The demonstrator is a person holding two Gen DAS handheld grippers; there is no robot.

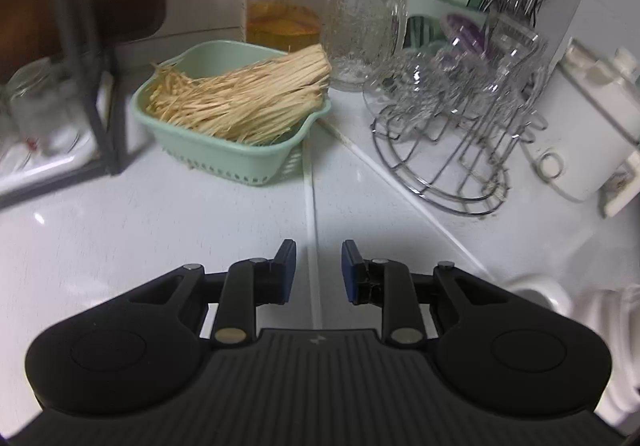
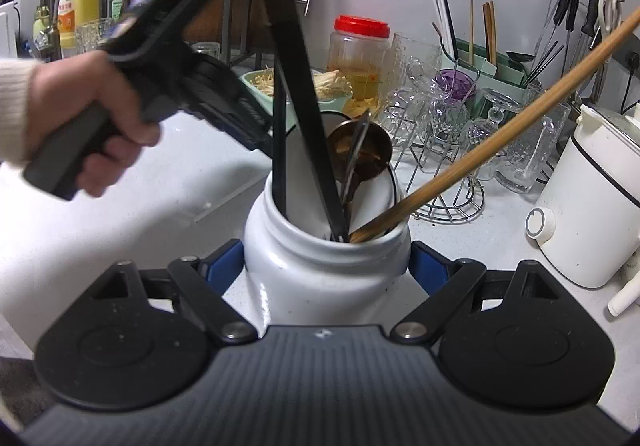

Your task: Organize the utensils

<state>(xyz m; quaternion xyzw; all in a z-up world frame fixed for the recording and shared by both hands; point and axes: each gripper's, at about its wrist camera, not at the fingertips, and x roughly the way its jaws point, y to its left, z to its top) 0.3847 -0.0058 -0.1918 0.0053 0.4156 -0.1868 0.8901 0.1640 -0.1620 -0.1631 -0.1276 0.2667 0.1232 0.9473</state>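
A white ceramic jar stands on the counter, and my right gripper is shut on its sides with the blue pads against it. Inside the jar lean two long black handles, a metal ladle and a long wooden handle. My left gripper hangs open over the bare white counter, with nothing between its blue pads. In the right wrist view a person's hand holds that gripper to the left of the jar, angled downward.
A green basket of straw-coloured sticks sits ahead on the left. Behind it stand a red-lidded jar and a glass. A wire rack with glassware, a green chopstick holder and a white cooker fill the right.
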